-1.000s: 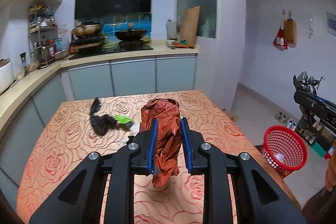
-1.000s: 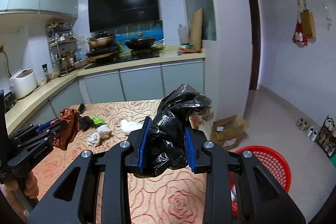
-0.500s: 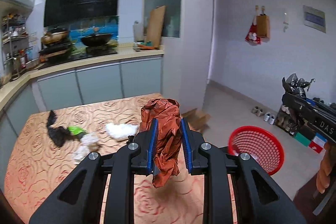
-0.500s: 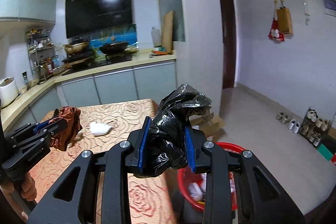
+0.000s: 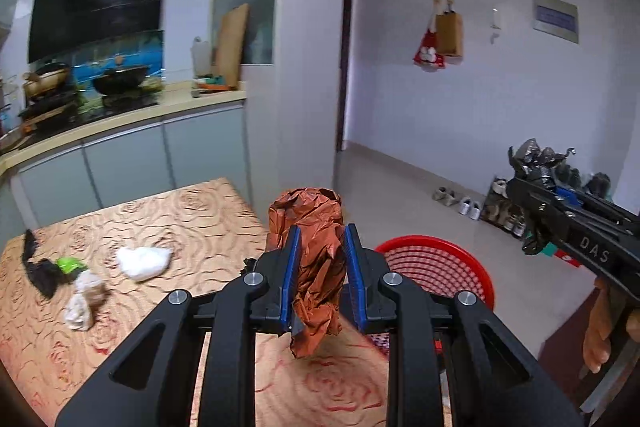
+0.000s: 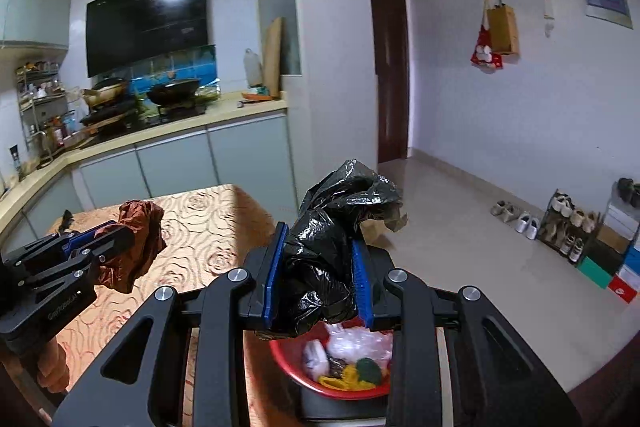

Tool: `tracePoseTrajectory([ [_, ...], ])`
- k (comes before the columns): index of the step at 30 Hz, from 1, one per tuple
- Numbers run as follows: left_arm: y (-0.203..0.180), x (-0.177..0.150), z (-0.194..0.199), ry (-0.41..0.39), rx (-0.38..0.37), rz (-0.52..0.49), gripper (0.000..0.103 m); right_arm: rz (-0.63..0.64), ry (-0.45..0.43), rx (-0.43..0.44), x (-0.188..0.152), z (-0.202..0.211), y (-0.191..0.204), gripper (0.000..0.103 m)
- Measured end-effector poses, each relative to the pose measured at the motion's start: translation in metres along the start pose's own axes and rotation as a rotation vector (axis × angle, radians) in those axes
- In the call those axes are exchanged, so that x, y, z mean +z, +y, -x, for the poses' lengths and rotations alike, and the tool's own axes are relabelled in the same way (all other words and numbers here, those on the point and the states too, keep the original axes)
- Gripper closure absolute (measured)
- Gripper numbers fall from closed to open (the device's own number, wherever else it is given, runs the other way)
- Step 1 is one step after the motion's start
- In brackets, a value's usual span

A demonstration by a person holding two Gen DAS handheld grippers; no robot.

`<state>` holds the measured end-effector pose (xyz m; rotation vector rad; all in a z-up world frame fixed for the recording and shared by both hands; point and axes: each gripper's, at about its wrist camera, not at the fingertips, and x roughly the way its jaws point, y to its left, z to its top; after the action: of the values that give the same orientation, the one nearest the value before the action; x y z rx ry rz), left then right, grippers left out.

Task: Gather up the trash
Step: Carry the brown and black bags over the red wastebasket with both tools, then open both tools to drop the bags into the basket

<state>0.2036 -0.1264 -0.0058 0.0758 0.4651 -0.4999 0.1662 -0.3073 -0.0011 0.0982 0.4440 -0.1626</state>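
The setting was a home kitchen opening onto a tiled hallway. At upper left, a black glass range hood (image 6: 148, 23) hung above a dark wok (image 6: 174, 91) on a stove. A beige countertop (image 6: 224, 115) over pale grey cabinet doors (image 6: 248, 159) ran across mid-left. A metal rack of bottles (image 6: 40, 107) stood at far left. A shoe rack with pairs of shoes (image 6: 568, 227) occupied the right edge.
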Motion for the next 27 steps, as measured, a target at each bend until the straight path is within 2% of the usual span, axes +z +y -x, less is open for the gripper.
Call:
tracePoseTrajectory([
  [7,-0.028,-0.003,-0.032,0.053,-0.098,-0.023,0.082,-0.009,0.041,-0.039,-0.011,-0.011,-0.021,0.073],
  [16,-0.055,-0.012,-0.079,0.14,-0.178,-0.044,0.082,0.009,0.143,-0.057,-0.027,-0.045,-0.04,0.073],
  [27,-0.065,-0.023,-0.123,0.239,-0.234,-0.045,0.082,0.012,0.283,-0.048,-0.053,-0.089,-0.058,0.073],
])
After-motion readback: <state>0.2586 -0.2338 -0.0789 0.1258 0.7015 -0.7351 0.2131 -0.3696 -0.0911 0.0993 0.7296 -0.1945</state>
